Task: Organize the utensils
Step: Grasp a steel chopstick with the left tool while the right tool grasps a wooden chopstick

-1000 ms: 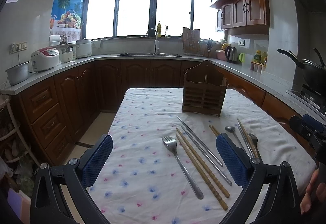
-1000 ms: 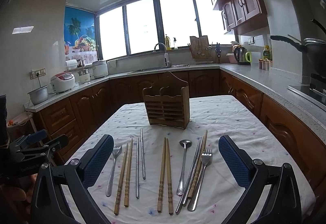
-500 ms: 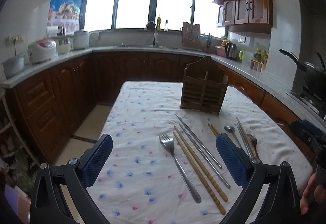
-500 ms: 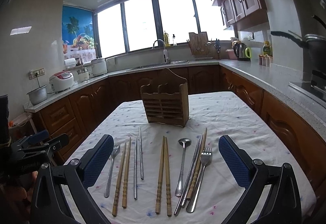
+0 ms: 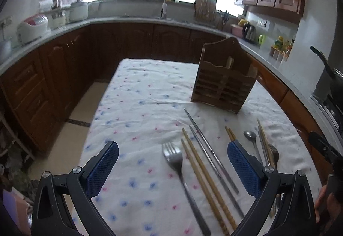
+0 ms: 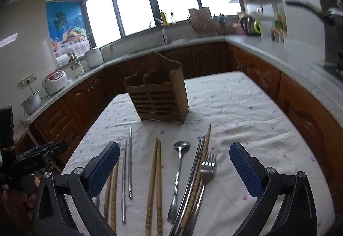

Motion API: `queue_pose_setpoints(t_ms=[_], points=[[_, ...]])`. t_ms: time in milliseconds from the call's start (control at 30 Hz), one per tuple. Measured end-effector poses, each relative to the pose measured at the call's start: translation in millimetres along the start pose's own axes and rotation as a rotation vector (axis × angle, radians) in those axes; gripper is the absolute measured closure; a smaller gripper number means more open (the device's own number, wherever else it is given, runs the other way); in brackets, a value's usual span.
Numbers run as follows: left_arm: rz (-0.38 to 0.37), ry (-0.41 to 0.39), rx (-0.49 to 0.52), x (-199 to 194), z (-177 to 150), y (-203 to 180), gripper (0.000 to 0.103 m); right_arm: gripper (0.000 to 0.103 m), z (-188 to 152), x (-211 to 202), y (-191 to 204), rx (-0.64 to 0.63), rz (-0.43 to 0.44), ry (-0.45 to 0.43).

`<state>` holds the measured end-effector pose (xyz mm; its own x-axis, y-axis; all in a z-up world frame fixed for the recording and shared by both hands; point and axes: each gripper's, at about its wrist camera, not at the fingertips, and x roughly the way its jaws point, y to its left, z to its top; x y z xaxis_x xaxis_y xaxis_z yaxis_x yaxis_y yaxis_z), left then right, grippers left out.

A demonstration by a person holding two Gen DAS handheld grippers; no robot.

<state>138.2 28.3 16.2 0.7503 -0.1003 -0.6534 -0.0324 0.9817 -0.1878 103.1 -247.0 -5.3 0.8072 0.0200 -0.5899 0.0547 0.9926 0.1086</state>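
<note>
- While both grippers hover over the floral tablecloth (image 5: 137, 107), neither one has anything in it. The left gripper (image 5: 172, 166) is spread wide with its blue pads (image 5: 102, 168) well apart, and the right gripper (image 6: 174, 168) is just as wide open.
- Left wrist view, going left to right: a steel fork (image 5: 175, 163) lies between the fingers, tines pointing away.
- Just right of it is a pair of wooden chopsticks (image 5: 200, 169), then a pair of metal chopsticks (image 5: 211, 156) running diagonally toward the right finger.
- Past that finger a second wooden pair (image 5: 230, 134) pokes out, then a spoon (image 5: 250, 136) and a messy bundle with another fork (image 5: 273, 152).
- Ahead and a bit right of this gripper stands the wooden utensil holder (image 5: 224, 85), upright, slots look empty from here.
- Right wrist view: wooden chopsticks (image 6: 113, 191) are half hidden by the left finger, metal chopsticks (image 6: 129, 163) are just beside them.
- Dead centre between the fingers is the other wooden pair (image 6: 156, 182), then the spoon (image 6: 179, 163), then a metal chopstick pair overlapping a wooden one (image 6: 200, 163), with a fork (image 6: 206, 168) touching that bundle.
- The holder (image 6: 158, 96) sits straight ahead of this gripper, beyond all the utensil tips.
- The other gripper shows at the far left edge (image 6: 40, 153), with part of a hand under it.
</note>
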Motion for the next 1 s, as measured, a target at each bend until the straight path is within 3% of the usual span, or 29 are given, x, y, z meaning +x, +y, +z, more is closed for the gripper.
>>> queue_pose_setpoints(t_ms=[267,467,533,667,900,1000], points=[[-0.006,0.096,0.029,56,48,-7,0.011,0.036,23,64,-34,0.085,-0.026,0.148],[-0.008,0.180,0.026,104,72,-12,0.019,0.047,37,96,-47,0.099,-0.047,0.203],[-0.018,0.219,0.021,122,80,-13,0.026,0.048,40,107,-51,0.098,-0.060,0.230],[-0.012,0.293,0.030,162,91,-16,0.038,0.064,42,131,-59,0.103,-0.073,0.287],[0.019,0.392,0.057,217,94,-28,0.057,0.076,40,159,-65,0.080,-0.112,0.347],[0.041,0.389,0.086,225,94,-34,0.058,0.086,37,172,-68,0.069,-0.126,0.386]])
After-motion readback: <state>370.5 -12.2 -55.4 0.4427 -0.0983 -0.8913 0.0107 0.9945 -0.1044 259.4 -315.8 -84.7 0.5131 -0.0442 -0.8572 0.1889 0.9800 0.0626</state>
